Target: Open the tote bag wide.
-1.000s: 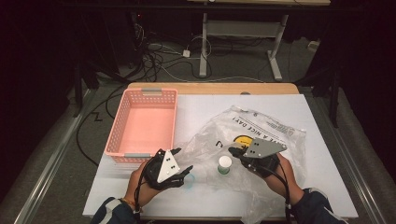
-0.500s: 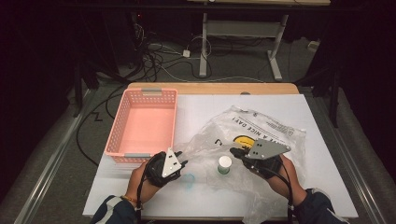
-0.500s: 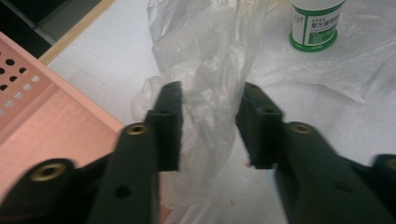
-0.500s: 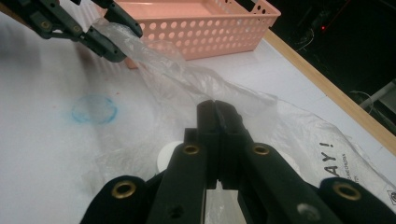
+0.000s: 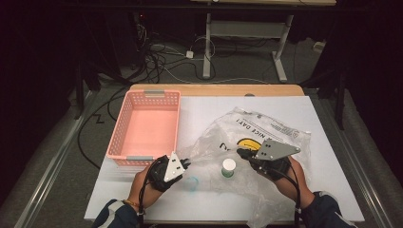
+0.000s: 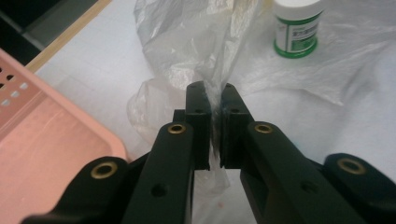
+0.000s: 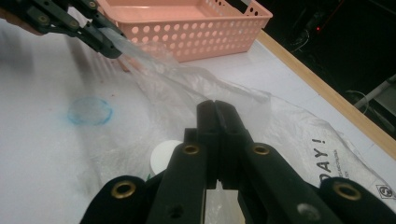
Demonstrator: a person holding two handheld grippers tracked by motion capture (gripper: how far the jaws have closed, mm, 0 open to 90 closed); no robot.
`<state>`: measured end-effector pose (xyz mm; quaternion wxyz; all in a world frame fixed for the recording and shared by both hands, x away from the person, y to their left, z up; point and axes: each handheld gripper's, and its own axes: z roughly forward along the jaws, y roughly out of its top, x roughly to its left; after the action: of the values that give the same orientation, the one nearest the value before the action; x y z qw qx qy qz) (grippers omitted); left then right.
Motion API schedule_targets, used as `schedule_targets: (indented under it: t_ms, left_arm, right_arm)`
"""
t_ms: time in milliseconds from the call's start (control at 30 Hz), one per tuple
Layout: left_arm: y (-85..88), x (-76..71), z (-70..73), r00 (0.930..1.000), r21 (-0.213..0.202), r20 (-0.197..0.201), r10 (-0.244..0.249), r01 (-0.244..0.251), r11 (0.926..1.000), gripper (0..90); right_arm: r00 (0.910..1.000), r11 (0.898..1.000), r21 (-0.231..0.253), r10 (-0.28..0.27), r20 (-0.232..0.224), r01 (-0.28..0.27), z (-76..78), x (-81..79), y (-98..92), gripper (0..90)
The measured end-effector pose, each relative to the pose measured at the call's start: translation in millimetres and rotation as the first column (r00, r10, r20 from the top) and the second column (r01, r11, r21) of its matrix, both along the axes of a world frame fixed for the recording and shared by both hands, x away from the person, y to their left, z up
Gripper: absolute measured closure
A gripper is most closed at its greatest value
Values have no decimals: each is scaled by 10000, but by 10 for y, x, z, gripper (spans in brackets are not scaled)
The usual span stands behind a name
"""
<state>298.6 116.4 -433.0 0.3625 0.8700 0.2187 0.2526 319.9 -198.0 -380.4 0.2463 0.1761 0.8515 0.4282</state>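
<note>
1. My left hand-held gripper (image 6: 212,93) is clenched on a fold of the clear plastic bag (image 5: 247,137), near the front corner of the pink basket (image 5: 147,126).
2. My right hand-held gripper (image 7: 215,109) has its jaws pressed together over the bag's other side; I cannot tell how much film it holds.
3. The bag lies crumpled on the worktop (image 5: 199,107), with the small white-capped bottle (image 5: 228,167) upright between my hands.
4. I judge the bag gripped and partly spread; the bottle is not yet out, and the basket is empty.
5. Both forearms lie low, and the grippers point inward.
</note>
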Motion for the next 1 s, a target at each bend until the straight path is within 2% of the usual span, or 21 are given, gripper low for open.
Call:
schedule_targets:
  t_ms: [100,200,233,300,333,367,567,600,633,700,733,767,800,833,867,900,967,1000]
  left_arm:
    - [0,-10,16,9998,-116,-93,-147,146,9998,851]
    - [8,-1,13,9996,-169,-207,-176,173,9997,852]
    - [10,0,12,9996,-156,-218,-186,182,9997,852]
    - [13,-4,12,9995,-202,-226,-211,206,9996,852]
    - [12,-7,11,9995,-186,-237,-223,219,9996,852]
    - [11,-10,9,9995,-151,-222,-235,232,9996,852]
    - [39,-41,-4,9994,-55,-253,-226,224,9997,851]
    - [50,-44,-7,9994,-74,-266,-201,199,9998,850]
    - [59,-44,-11,9995,-91,-271,-183,181,9998,850]
    - [66,-43,-16,9995,-58,-268,-179,178,9998,850]
    - [64,-43,-18,9995,-38,-271,-180,179,9998,850]
    - [62,-44,-19,9995,-36,-267,-194,193,9998,850]
    - [59,-47,-20,9994,-35,-264,-215,214,9998,849]
    - [54,-50,-21,9994,-22,-256,-230,230,9997,849]
    - [48,-53,-25,9994,-56,-249,-241,240,9997,849]
    - [43,-56,-29,9994,-56,-250,-253,252,9997,849]
    - [34,-57,-34,9992,48,-242,-330,331,9994,849]
    - [25,-58,-40,9991,45,-250,-341,342,9994,849]
  right_arm:
    - [10000,10000,30,-3,-86,3,-9,11,-4,852]
    - [9996,10000,31,87,-264,-86,-33,10,-12,752]
    - [9996,10000,31,87,-264,-86,-33,10,-12,752]
    - [9995,9995,289,163,-265,-156,0,-46,-58,590]
    - [9995,9995,289,163,-265,-156,0,-46,-58,590]
    - [9993,9988,438,231,-283,-219,28,-101,-100,520]
    - [9958,9954,586,785,-478,-757,21,-312,-255,466]
    - [9951,9956,428,856,-490,-835,-17,-417,-316,438]
    - [9951,9956,428,856,-490,-835,-17,-417,-316,438]
    - [9910,9948,165,1018,-867,-1007,-157,-545,-390,420]
    - [9891,9948,26,1012,-1067,-1015,-215,-576,-407,407]
    - [9891,9948,26,1012,-1067,-1015,-215,-576,-407,407]
    - [9826,9920,-229,1197,-1423,-1242,-326,-620,-442,404]
    - [9826,9920,-229,1197,-1423,-1242,-326,-620,-442,404]
    - [9712,9904,-324,1255,-2024,-1347,-433,-636,-461,372]
    - [9658,9898,-433,1225,-2283,-1357,-483,-638,-465,367]
    - [9634,9898,-576,1130,-2431,-1306,-530,-641,-461,367]
    - [9559,9852,-974,1102,-2723,-1413,-614,-636,-447,357]
